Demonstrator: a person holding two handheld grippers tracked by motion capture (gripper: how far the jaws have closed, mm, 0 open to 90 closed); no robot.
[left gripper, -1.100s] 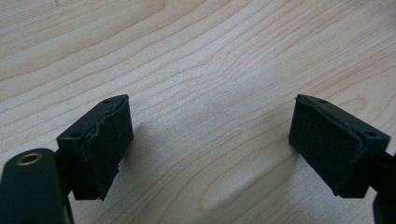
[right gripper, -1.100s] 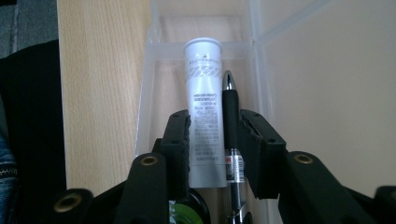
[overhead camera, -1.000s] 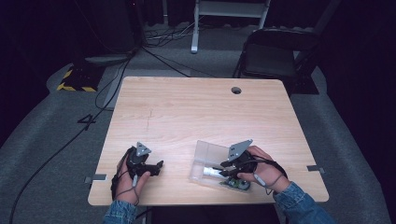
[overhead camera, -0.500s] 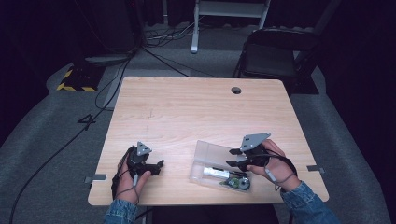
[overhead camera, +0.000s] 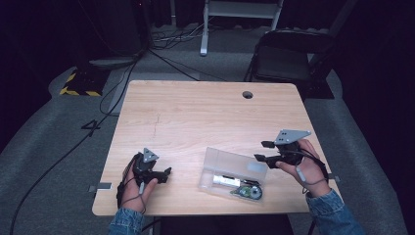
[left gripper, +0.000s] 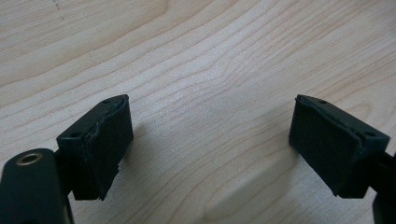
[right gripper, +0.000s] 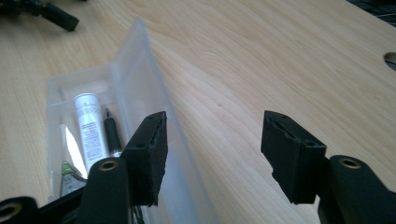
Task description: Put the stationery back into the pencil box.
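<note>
— Where do the jaws stand?
— The right gripper (overhead camera: 262, 151) has just been spreading its jaws, nothing between them; the left gripper (overhead camera: 166, 172) rests wide open on the worktop (overhead camera: 195, 112).
— And the clear case (overhead camera: 234, 171)?
— Just left of the right gripper, which is nearer; its long axis runs across the worktop's near edge — translucent, open, holding a white tube (right gripper: 91, 126) and a pen (right gripper: 112, 133).

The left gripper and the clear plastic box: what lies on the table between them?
Nothing: in the high view only bare wooden table lies between the left gripper and the clear plastic box, which stand apart.
</note>
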